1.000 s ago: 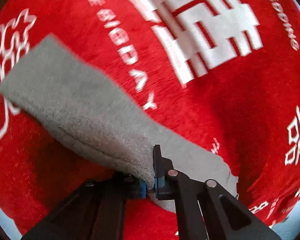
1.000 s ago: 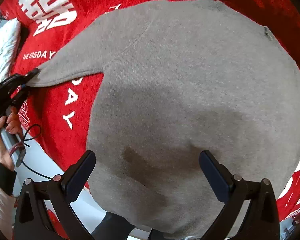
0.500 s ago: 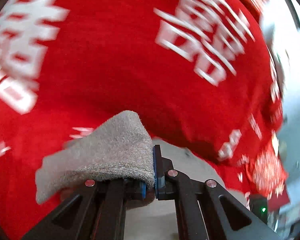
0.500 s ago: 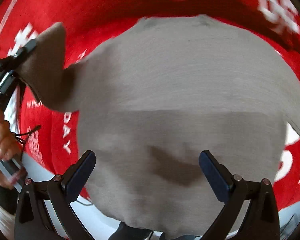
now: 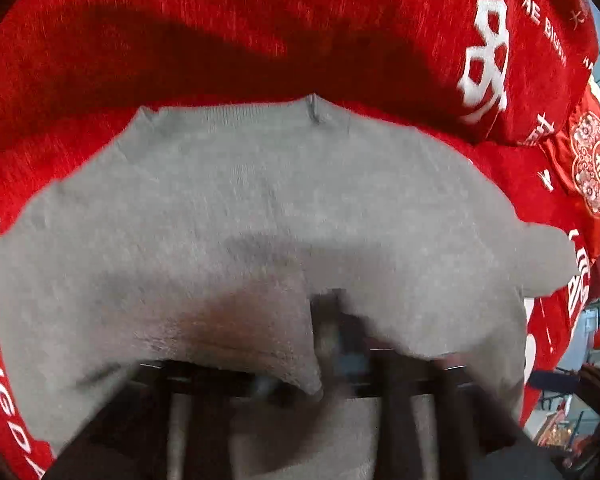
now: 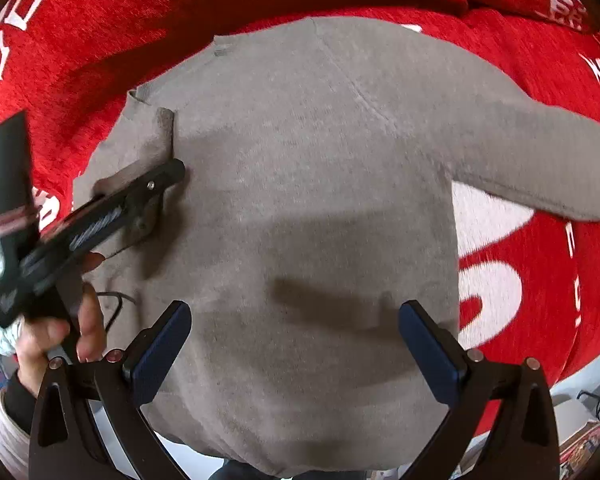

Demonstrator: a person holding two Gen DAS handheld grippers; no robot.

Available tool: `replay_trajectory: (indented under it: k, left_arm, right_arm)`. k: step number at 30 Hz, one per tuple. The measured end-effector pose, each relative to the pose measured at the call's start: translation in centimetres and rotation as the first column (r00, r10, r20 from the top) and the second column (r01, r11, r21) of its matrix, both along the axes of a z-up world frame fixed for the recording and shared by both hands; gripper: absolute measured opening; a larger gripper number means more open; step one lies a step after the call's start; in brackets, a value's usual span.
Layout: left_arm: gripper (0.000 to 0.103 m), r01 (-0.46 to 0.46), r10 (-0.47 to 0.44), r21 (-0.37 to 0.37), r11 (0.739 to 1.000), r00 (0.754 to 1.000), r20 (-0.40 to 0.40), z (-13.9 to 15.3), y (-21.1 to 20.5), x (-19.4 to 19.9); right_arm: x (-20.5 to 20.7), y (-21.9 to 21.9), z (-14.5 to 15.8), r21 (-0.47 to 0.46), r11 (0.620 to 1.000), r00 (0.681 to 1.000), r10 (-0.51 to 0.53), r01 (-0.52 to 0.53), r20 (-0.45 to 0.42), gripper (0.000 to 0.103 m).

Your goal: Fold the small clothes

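Note:
A small grey knit sweater (image 6: 308, 184) lies flat on a red cloth (image 6: 100, 20) with white lettering. My left gripper (image 6: 172, 172) is shut on the cuff of the sweater's left sleeve (image 6: 156, 136) and holds it over the sweater's body. In the blurred left wrist view the sleeve (image 5: 240, 320) drapes over the left gripper (image 5: 332, 344). The other sleeve (image 6: 540, 160) stretches out to the right. My right gripper (image 6: 296, 340) is open and empty, hovering above the lower part of the sweater.
The red cloth covers the whole surface (image 5: 220, 32). A red cushion with a round white emblem (image 5: 596, 168) lies at the far right. The table's front edge and room clutter (image 6: 580, 420) show at the lower right.
My left gripper has carried the left sleeve from stretched out at the side inward over the sweater's body. The right gripper stays open above the hem.

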State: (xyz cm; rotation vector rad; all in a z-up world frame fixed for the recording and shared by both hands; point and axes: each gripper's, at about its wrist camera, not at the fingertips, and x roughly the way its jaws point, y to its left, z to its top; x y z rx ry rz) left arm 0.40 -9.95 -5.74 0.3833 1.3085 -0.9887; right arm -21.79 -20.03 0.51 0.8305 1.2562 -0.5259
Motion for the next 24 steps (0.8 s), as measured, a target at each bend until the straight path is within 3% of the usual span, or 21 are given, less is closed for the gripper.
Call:
replay_trajectory:
  k: [2,3,6,9,12,13,14,16,18,19,20,22,24]
  left_arm:
    - [0.076,-0.009,0.01,-0.016,1.0,0.999,0.047,1.4,1.0,-0.3]
    - [0.081,-0.009,0.011,-0.015,1.0,0.995,0.096,2.7,1.9,-0.4]
    - [0.081,-0.022,0.025,-0.033,0.999,0.993,0.119,5.0,4.6,0.4]
    - [0.081,-0.099,0.1,-0.016,0.995,0.977,0.19,7.3,8.9,2.5]
    - [0.081,-0.216,0.206,0.016,0.976,0.948,0.241,7.8,12.5,5.0]
    - [0.081,-0.281,0.26,0.053,0.958,0.934,0.246,7.1,14.1,6.4]
    - [0.081,-0.327,0.298,0.091,0.941,0.924,0.241,6.3,15.1,7.3]
    - [0.081,-0.393,0.354,0.151,0.907,0.905,0.234,4.5,16.1,8.7]
    - [0.081,-0.431,0.384,0.188,0.883,0.891,0.241,3.0,16.9,9.0]
    - [0.081,-0.439,0.392,0.206,0.874,0.889,0.235,2.3,17.3,9.1]
    - [0.081,-0.444,0.397,0.214,0.87,0.889,0.229,1.7,17.6,9.0]
    - [0.081,-0.453,0.406,0.228,0.862,0.886,0.225,0.9,18.1,8.9]
    - [0.081,-0.459,0.414,0.221,0.86,0.883,0.222,0.7,18.0,8.8]
  right_arm:
    - [1.1,0.1,0.6,-0.017,1.0,1.0,0.022,-0.022,0.008,0.103]
    - [1.6,0.0,1.1,-0.033,0.999,0.999,0.035,-0.035,0.015,0.103]
    - [4.7,1.2,2.9,-0.12,0.985,0.99,0.134,-0.128,0.044,0.103]
    - [9.0,3.5,3.9,-0.221,0.936,0.957,0.289,-0.275,0.032,0.103]
    - [13.6,6.5,3.3,-0.343,0.828,0.889,0.454,-0.445,-0.058,0.103]
    - [15.3,7.6,2.8,-0.381,0.776,0.858,0.503,-0.502,-0.105,0.103]
    - [17.1,9.1,1.8,-0.431,0.695,0.81,0.557,-0.575,-0.182,0.103]
    - [19.4,10.4,0.1,-0.485,0.594,0.755,0.599,-0.642,-0.267,0.097]
    - [21.0,11.5,-1.8,-0.532,0.474,0.697,0.611,-0.702,-0.376,0.077]
    - [21.6,11.8,-2.6,-0.541,0.423,0.672,0.604,-0.727,-0.429,0.036]
    - [21.8,11.6,-3.2,-0.535,0.403,0.654,0.608,-0.743,-0.45,0.007]
    - [21.7,10.1,-2.5,-0.528,0.498,0.712,0.601,-0.688,-0.363,0.006]
    - [20.2,7.1,0.0,-0.511,0.664,0.822,0.543,-0.545,-0.171,0.006]
